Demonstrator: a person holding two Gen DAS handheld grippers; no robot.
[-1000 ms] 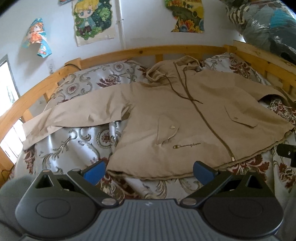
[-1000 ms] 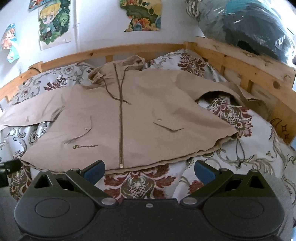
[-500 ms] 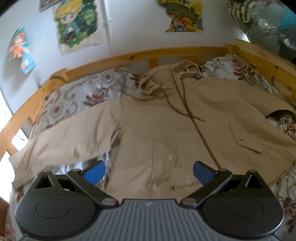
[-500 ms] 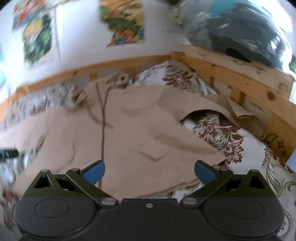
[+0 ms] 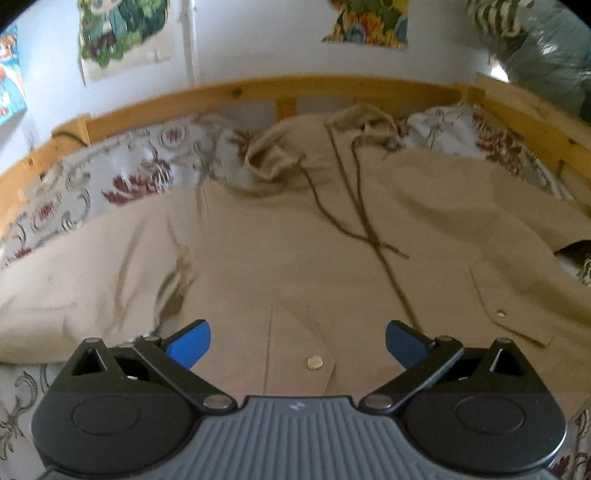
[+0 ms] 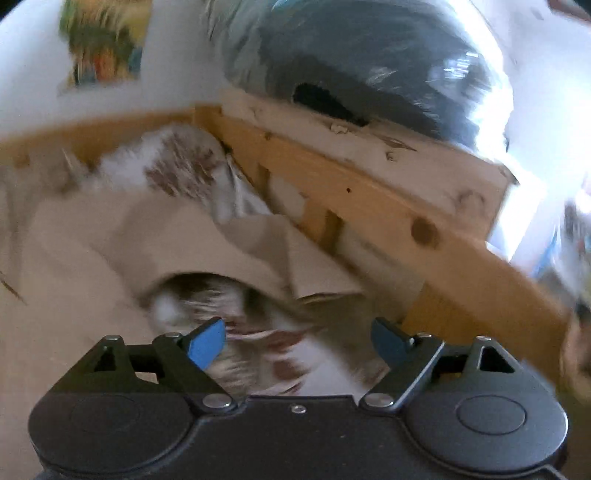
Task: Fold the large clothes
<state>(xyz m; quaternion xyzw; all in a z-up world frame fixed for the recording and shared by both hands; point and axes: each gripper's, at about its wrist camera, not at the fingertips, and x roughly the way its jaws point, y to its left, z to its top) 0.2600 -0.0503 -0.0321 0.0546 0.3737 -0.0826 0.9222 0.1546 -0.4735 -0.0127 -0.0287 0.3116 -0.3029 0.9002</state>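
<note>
A large beige hooded jacket (image 5: 295,258) lies spread front-up on the bed, zipper and drawstrings down its middle, hood at the far end. My left gripper (image 5: 297,343) is open and empty, low over the jacket's left chest pocket near a snap button (image 5: 314,362). In the blurred right wrist view the jacket's right sleeve (image 6: 229,247) lies bunched against the bed rail. My right gripper (image 6: 297,341) is open and empty over the bedsheet beside that sleeve.
A floral bedsheet (image 5: 122,177) covers the bed. A wooden bed rail (image 5: 258,92) runs round the far side and along the right (image 6: 369,206). Plastic-wrapped bundles (image 6: 369,55) sit above the right rail. Posters (image 5: 122,33) hang on the wall.
Both grippers have moved forward over the bed. The left one came in low over the jacket's chest. The right one swung right toward the sleeve and rail.
</note>
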